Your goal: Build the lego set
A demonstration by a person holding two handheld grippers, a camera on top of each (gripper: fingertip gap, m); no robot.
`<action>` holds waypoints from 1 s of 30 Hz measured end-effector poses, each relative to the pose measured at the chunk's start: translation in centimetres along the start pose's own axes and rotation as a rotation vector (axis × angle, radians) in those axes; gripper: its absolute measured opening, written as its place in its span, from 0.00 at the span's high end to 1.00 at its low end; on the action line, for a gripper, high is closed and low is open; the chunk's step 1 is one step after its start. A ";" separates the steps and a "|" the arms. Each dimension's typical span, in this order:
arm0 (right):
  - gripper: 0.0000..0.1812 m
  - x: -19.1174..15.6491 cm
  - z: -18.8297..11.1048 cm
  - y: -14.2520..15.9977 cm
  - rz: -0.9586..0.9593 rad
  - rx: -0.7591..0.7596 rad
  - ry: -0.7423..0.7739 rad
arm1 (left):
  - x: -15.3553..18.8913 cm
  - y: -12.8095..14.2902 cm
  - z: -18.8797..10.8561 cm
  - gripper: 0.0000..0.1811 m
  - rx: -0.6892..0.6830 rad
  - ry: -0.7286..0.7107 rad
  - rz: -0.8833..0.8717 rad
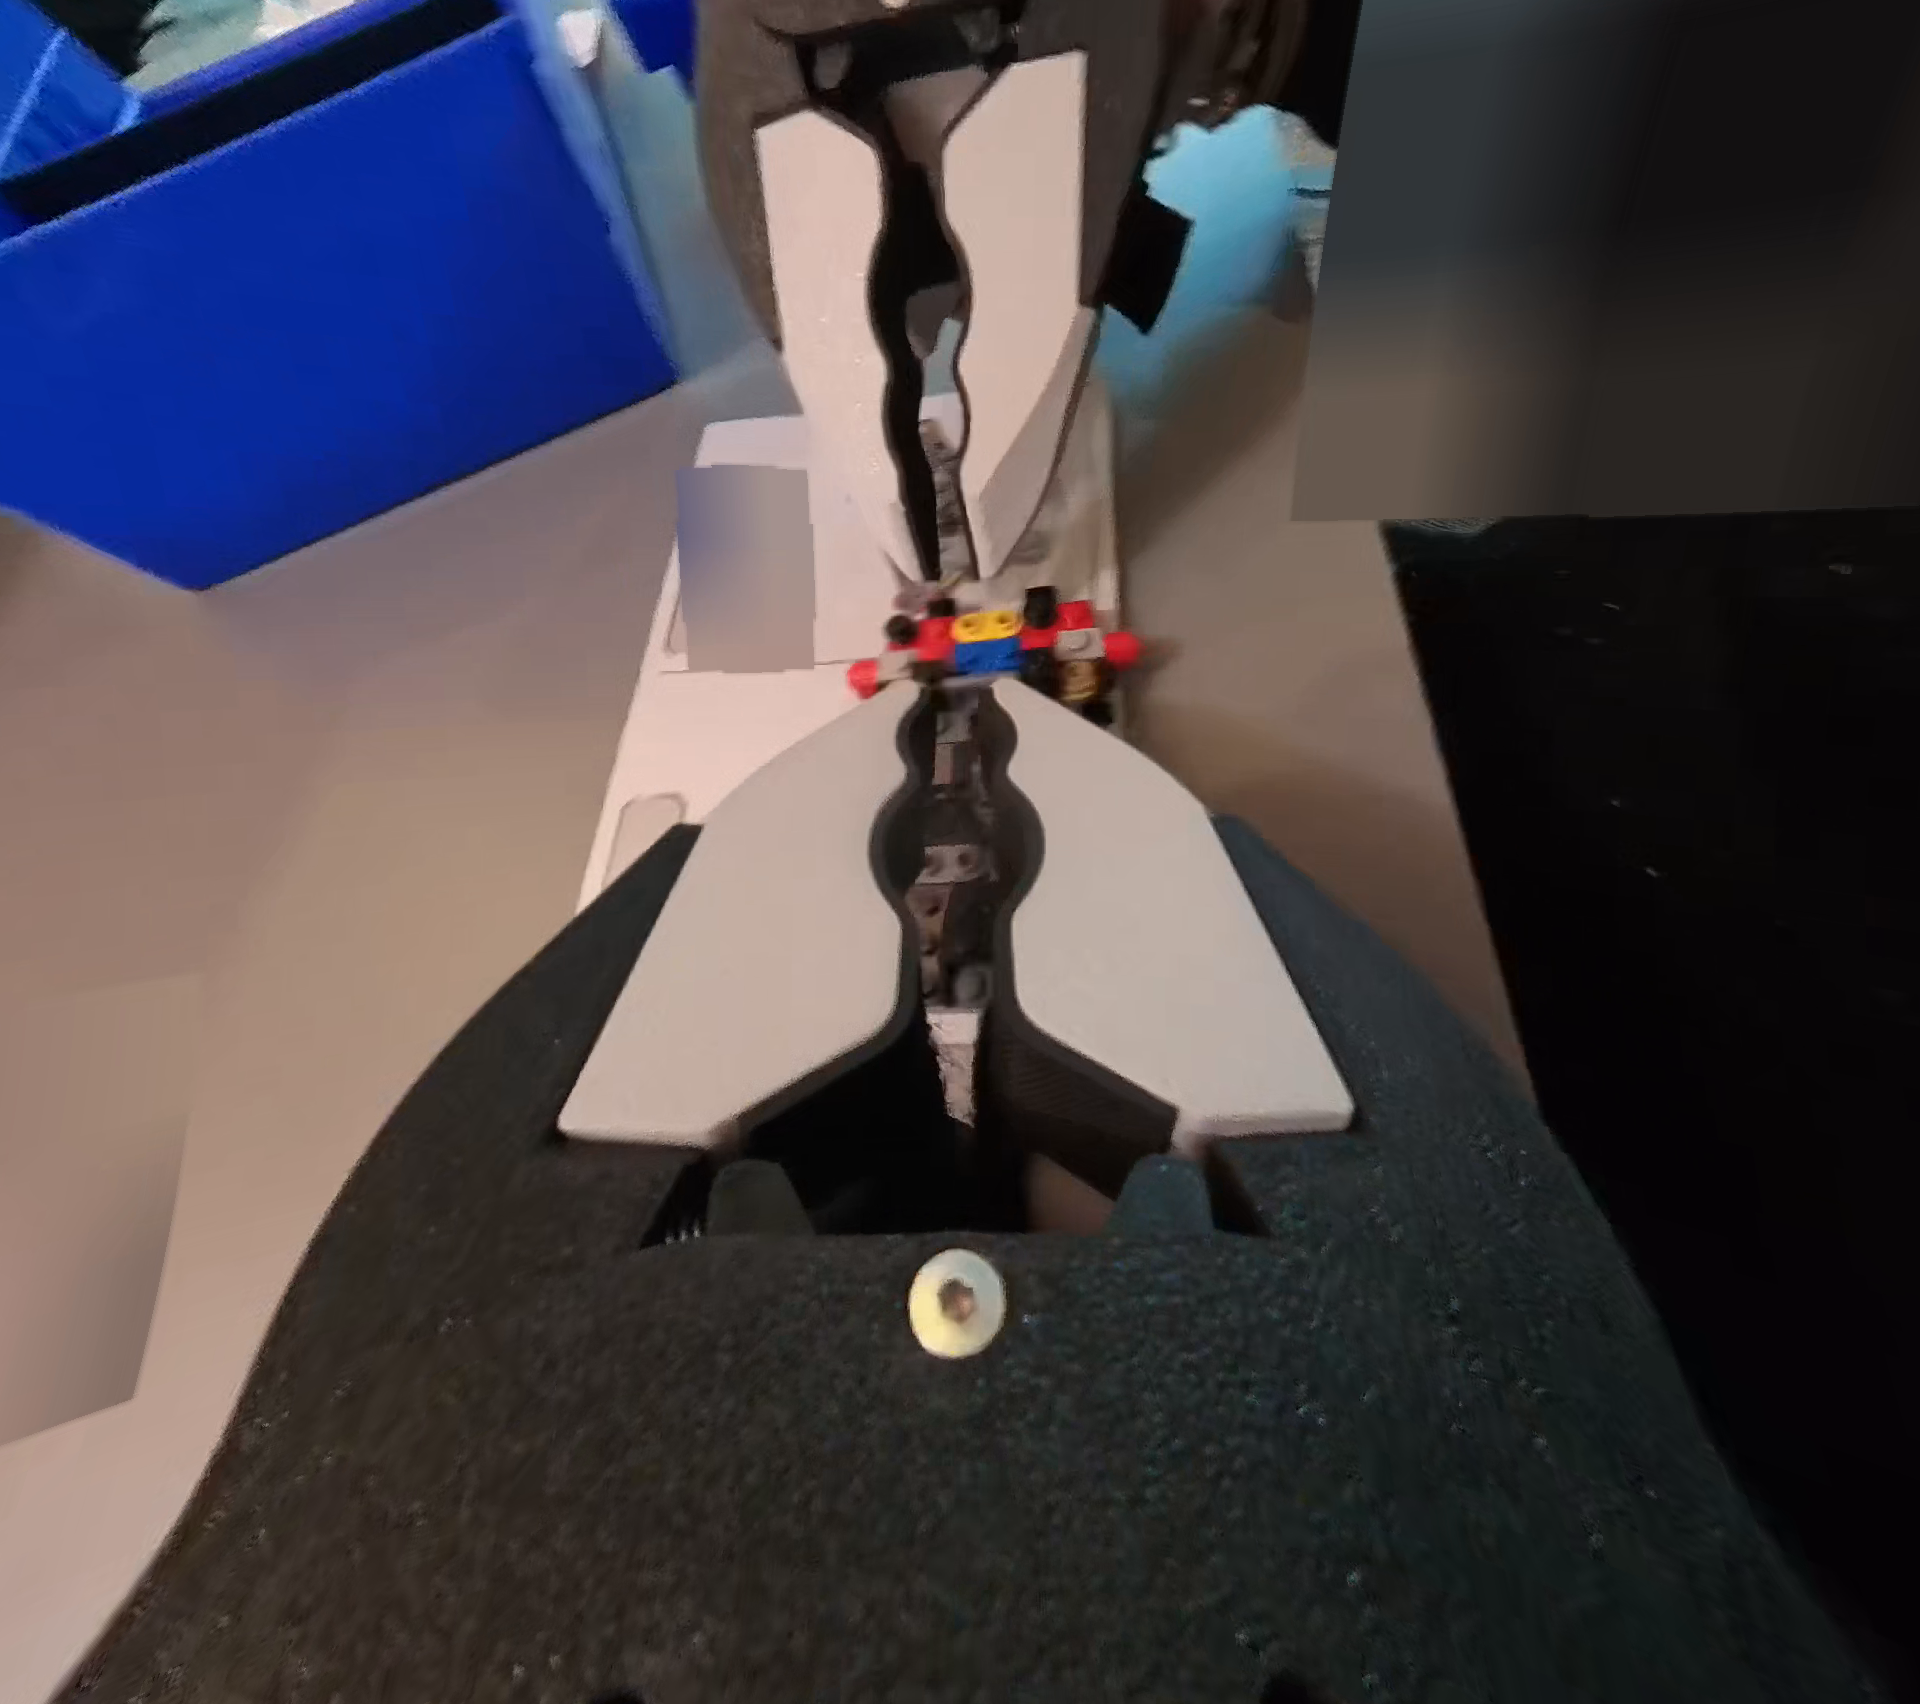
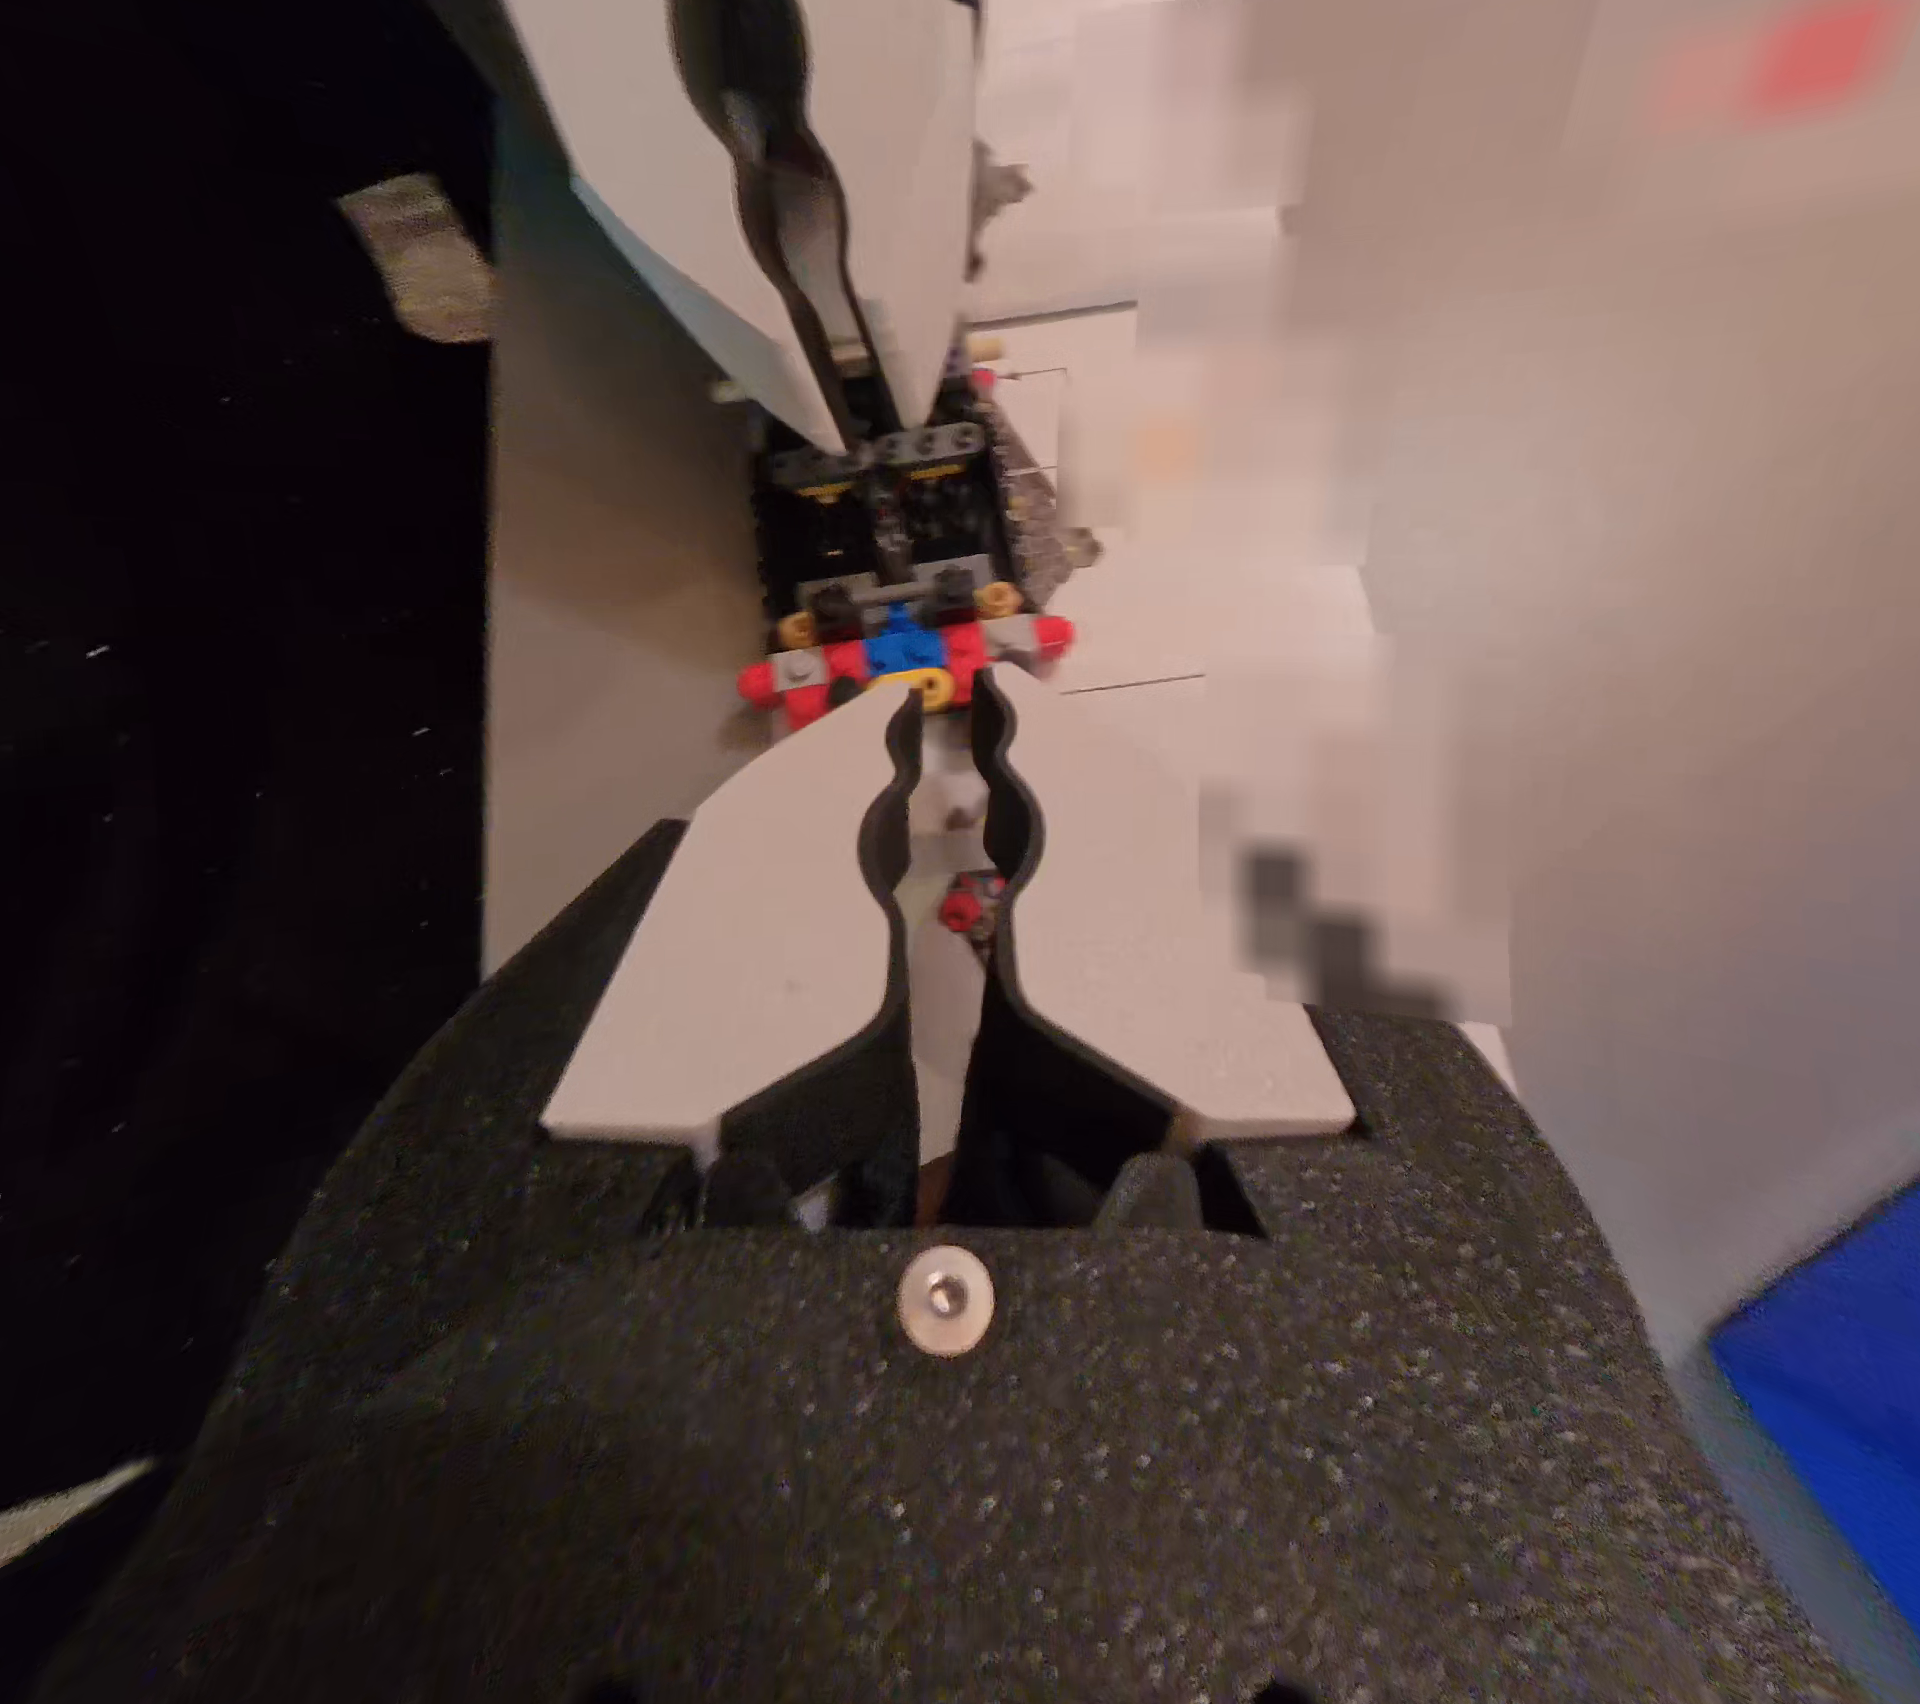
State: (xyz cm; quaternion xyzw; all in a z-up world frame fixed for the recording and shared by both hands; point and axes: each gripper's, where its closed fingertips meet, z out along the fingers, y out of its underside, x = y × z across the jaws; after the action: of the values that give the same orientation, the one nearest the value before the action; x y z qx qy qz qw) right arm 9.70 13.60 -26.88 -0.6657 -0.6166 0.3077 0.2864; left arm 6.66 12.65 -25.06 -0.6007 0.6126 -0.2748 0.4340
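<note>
A small lego model is held between my two grippers above a white sheet. Its body is a black and dark grey frame (image 2: 935, 511). Across one end runs a red bar (image 1: 1075, 617) with a blue and yellow middle, which also shows in the right wrist view (image 2: 790, 678). My left gripper (image 1: 951, 698) is shut on the dark frame (image 1: 951, 865), which shows in the gap between its fingers. My right gripper (image 2: 948, 693) is shut on the yellow middle of the red bar. Each gripper faces the other: the right one (image 1: 940, 584) comes in from the top, and so does the left one (image 2: 883, 433).
Blue bins (image 1: 312, 252) stand at the left and back. A white sheet (image 1: 727, 719) lies on the beige table under the model. A black surface (image 1: 1662, 927) lies to the right. A loose red piece (image 2: 961, 911) lies on the sheet below my right fingers. Across from one pair of fingers to the other is roughly 4 cm.
</note>
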 end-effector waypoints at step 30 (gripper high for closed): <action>0.95 -1.6 0.8 0.5 -0.013 -0.073 -0.023 | 3.3 0.3 2.4 0.87 -0.041 0.115 0.149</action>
State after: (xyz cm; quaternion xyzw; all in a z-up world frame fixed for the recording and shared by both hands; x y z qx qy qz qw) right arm 9.28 11.98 -27.70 -0.6680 -0.6351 0.2906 0.2568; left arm 8.92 9.94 -27.09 -0.5453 0.6850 -0.2630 0.4052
